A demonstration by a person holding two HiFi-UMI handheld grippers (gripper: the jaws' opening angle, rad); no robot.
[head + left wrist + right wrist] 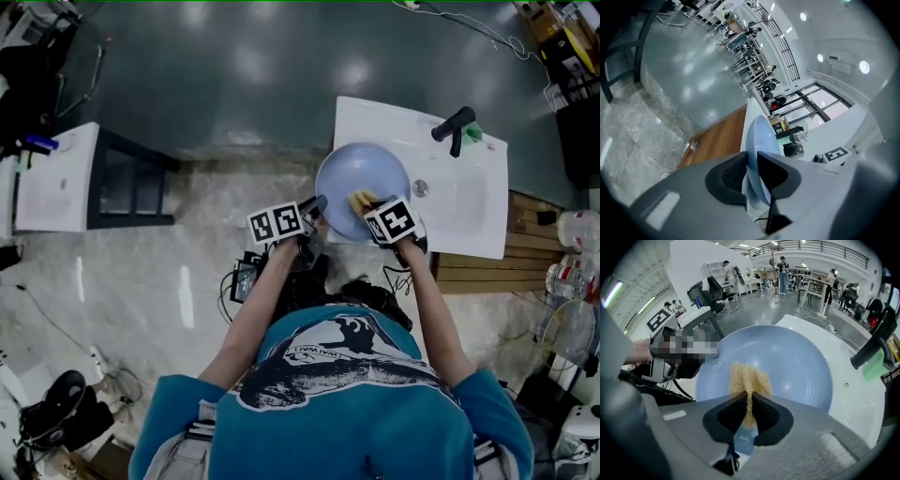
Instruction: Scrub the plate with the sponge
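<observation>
Head cam: well above the person, faces steeply down. Takes in washbasin (473, 211), plate (361, 173), left gripper (315, 214) & right gripper (371, 202). Left gripper cam: looks along its jaws, roughly level, plate edge-on & v. close. Right gripper cam: looks down along its jaws into plate, sponge (749, 380) right at lens. All 3 share plate; head & right cams also faucet (454, 127).

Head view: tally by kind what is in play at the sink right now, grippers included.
plate: 1
sponge: 1
grippers: 2, left gripper and right gripper
faucet: 1
sink: 1
Total: 6
</observation>
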